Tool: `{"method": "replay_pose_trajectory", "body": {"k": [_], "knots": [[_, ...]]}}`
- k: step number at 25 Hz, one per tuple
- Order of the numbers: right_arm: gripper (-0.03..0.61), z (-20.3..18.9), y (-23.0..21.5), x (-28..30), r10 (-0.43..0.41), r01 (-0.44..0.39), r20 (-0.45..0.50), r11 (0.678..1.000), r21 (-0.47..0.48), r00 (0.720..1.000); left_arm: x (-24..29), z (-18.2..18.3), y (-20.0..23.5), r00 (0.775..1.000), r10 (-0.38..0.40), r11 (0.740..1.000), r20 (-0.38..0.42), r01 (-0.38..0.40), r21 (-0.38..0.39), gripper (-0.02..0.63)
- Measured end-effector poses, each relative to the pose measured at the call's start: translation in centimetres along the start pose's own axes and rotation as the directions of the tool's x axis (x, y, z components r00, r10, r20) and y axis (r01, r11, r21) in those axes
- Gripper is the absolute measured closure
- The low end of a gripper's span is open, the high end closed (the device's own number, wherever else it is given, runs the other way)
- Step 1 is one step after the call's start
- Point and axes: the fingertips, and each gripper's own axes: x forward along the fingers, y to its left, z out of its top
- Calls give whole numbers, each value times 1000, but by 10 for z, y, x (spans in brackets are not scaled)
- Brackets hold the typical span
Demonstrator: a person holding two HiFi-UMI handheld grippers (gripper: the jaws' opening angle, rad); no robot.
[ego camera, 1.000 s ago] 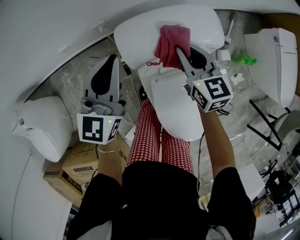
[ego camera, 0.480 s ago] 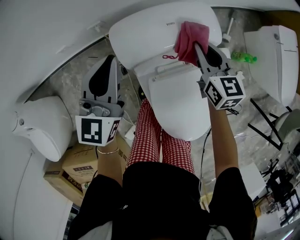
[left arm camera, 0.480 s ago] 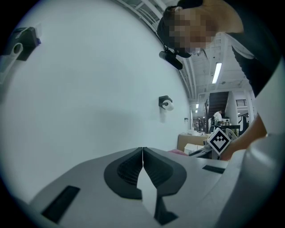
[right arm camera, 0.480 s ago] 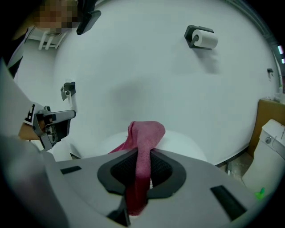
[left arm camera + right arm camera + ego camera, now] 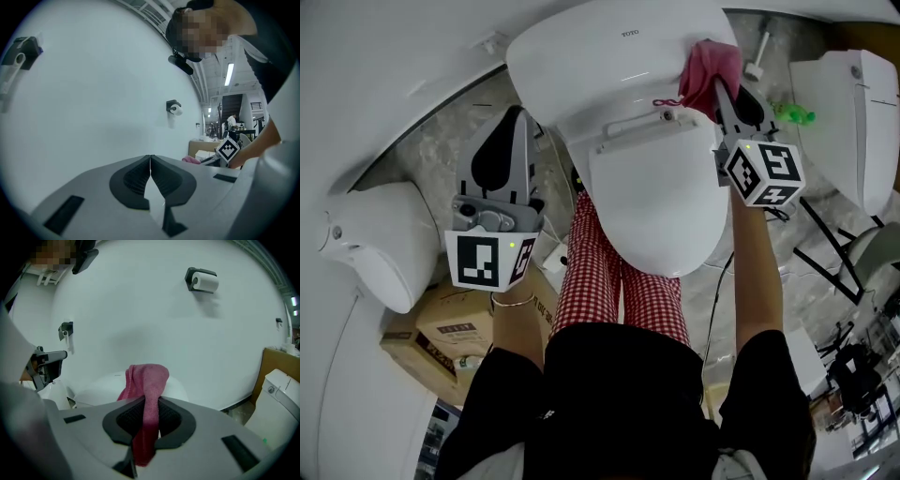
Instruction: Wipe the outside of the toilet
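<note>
A white toilet (image 5: 647,202) with its lid down stands in front of me, its tank (image 5: 600,56) at the top of the head view. My right gripper (image 5: 727,89) is shut on a pink cloth (image 5: 709,67), pressed on the tank's right end. The cloth (image 5: 146,385) hangs between the jaws in the right gripper view, with the tank (image 5: 101,387) behind it. My left gripper (image 5: 502,150) is shut and empty, held left of the toilet over the floor. In the left gripper view its jaws meet at the tips (image 5: 150,157), facing a white wall.
Another toilet (image 5: 380,248) stands at the left, with cardboard boxes (image 5: 455,333) beside it. A third toilet (image 5: 853,122) is at the right, near a green item (image 5: 789,114) and a brush handle (image 5: 759,52). A paper roll holder (image 5: 202,281) hangs on the wall.
My right gripper has carried the pink cloth from the middle of the tank lid to its right end. The left gripper has barely moved.
</note>
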Motion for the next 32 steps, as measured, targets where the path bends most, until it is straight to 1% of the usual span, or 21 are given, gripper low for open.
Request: {"method": "replay_pose_trajectory", "body": {"k": [5,8,12,17,19,21,23,25,28,32], "knots": [[515,-6,-15,-1,-17,17,-14,1000,-1,1000,-2,-4,-8,1000,12,1000,-3,-12,-9,603],[515,-12,-27,-4,-46,47,-21,999,17,999,-3,-8,-11,1000,13,1000,-10,-13,-10,603],[515,-19,-40,-7,-82,82,-36,997,9,996,-6,-8,-9,1000,22,1000,-5,-22,-13,603],[515,-21,-46,-6,-94,95,-40,995,16,995,-7,-8,-3,1000,28,1000,-8,-29,-11,603],[515,-19,-46,-7,-111,111,-31,994,2,993,-7,-8,-3,1000,26,1000,-6,-26,-10,603],[515,-10,-43,-13,-135,136,18,990,-41,991,-7,-8,-3,1000,23,1000,-4,-23,-12,603],[515,3,-33,-22,-129,138,95,986,-91,987,-7,-8,-3,1000,22,1000,-5,-22,-12,603],[515,13,-15,-29,-92,111,152,986,-126,984,-7,-9,-2,1000,20,1000,-9,-20,-7,603],[515,26,21,-38,-8,42,218,987,-154,976,-9,-9,2,1000,25,1000,-9,-25,-7,603],[515,43,76,-55,78,-29,337,988,-149,938,-11,-9,7,1000,30,999,-8,-30,-11,603]]}}
